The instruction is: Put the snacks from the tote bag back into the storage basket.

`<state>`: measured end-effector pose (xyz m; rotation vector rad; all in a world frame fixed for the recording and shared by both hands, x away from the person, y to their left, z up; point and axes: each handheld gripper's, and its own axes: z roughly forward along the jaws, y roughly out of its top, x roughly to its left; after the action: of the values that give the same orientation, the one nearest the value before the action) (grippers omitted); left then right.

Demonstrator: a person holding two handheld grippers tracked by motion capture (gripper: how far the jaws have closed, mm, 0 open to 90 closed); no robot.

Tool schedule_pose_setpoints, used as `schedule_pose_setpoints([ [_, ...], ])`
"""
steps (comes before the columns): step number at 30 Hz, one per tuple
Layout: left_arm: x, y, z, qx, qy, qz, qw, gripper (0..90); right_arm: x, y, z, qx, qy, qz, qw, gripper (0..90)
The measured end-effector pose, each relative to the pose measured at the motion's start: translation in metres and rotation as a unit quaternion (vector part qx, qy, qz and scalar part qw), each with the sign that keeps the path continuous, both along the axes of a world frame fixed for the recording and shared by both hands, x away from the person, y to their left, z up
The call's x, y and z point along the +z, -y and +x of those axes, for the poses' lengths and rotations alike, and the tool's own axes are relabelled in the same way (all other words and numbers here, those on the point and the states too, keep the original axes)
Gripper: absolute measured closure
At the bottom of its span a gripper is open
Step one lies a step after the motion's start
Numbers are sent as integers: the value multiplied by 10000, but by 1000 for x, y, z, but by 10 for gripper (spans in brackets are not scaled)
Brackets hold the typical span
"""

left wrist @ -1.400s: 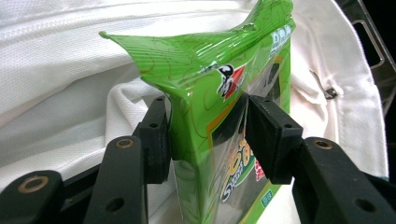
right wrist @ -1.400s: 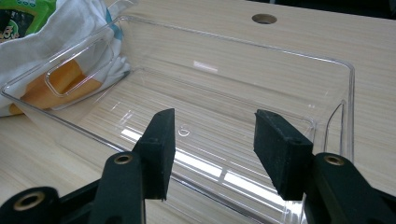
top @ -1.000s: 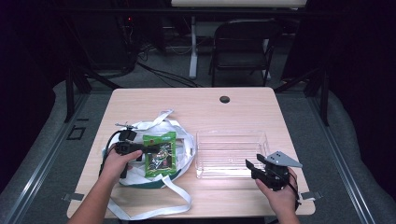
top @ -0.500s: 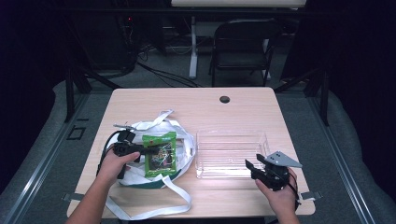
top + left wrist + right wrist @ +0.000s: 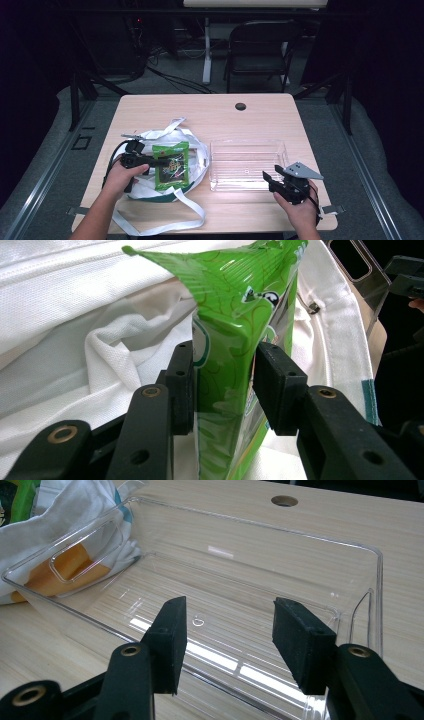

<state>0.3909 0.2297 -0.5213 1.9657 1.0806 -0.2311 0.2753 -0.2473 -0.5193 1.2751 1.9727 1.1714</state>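
High view puts the left gripper (image 5: 159, 162) at the green snack packet (image 5: 171, 165), which lies on the white cloth bag (image 5: 197, 150), long axis running 12 to 6 o'clock. Left gripper view shows its jaws straddling the packet's edge, one pad touching, the other just beside it (not quite clenched). The clear plastic bin (image 5: 247, 146) sits at the packet's 3 o'clock. The right gripper (image 5: 270, 181), released and empty, waits at the bin's 5 o'clock corner, so the left is nearer the packet.

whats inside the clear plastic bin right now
Nothing shows inside the clear bin: its bare floor and the table grain show through. The green packet lies outside, on the white bag beside it. The bag's inside is covered.
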Motion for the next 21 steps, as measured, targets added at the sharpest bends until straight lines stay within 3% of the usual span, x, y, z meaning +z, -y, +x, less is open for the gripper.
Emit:
schedule_pose_setpoints([
  [11, 4, 0, 0, -75, 0, 3, 10000, 670, -1, -1, 0, 6, 12, -14, 10000, 479],
  [21, 7, -8, -1, -153, -32, -197, 9997, 720, -1, -2, 0, 21, 28, -33, 10000, 479],
])
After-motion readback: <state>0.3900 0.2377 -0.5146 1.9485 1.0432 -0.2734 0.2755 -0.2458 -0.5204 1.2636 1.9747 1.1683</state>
